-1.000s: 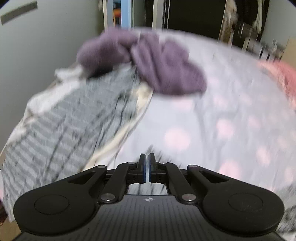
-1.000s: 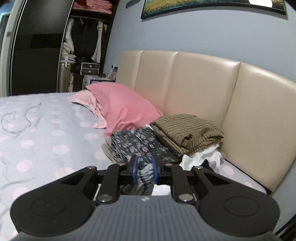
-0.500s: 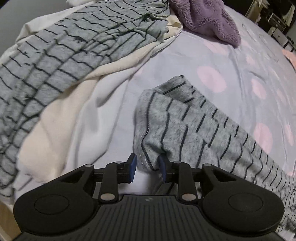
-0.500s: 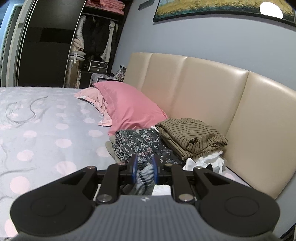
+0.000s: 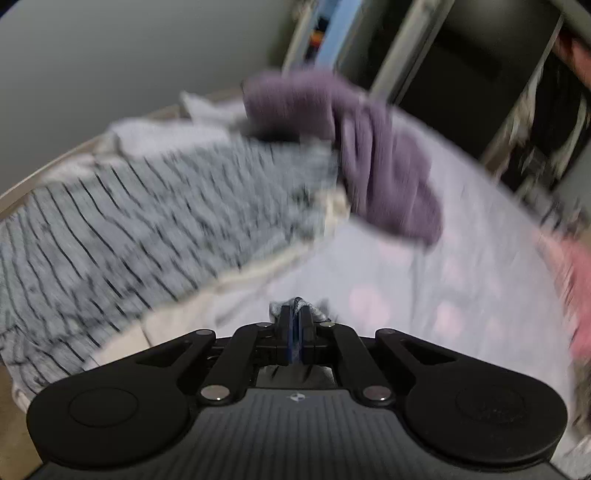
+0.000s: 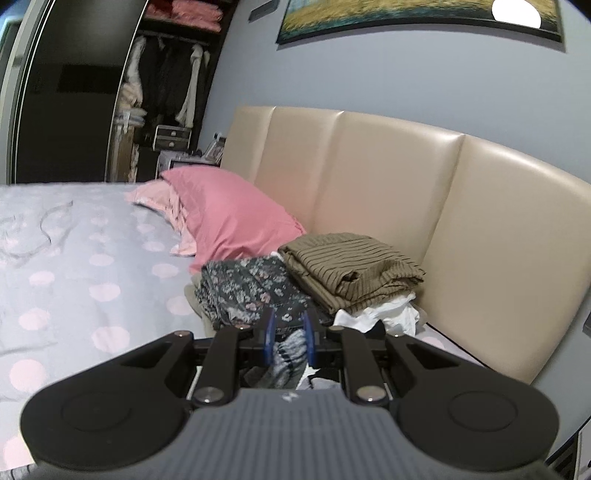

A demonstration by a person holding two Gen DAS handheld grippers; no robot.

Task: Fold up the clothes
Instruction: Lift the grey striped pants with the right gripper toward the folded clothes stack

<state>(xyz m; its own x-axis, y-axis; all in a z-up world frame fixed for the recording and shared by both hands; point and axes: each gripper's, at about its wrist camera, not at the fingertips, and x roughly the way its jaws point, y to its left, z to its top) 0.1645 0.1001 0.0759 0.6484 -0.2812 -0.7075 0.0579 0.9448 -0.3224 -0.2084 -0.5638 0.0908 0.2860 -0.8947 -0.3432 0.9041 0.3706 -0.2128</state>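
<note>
Dotted bedsheet [image 6: 66, 266] below: my left gripper [image 5: 295, 325] and right gripper [image 6: 290, 338] each pinch the striped garment [image 6: 290, 356]. Its length (I judge) spans between them.

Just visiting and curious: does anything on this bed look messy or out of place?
Yes. A purple garment lies crumpled over an unfolded grey striped garment, while the olive striped top by the headboard is neatly folded.

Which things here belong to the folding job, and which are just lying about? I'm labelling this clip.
Job:
left gripper and right gripper, both pinching grey striped cloth
striped garment pile
purple garment

Lying about:
pink pillow
headboard
painting
</note>
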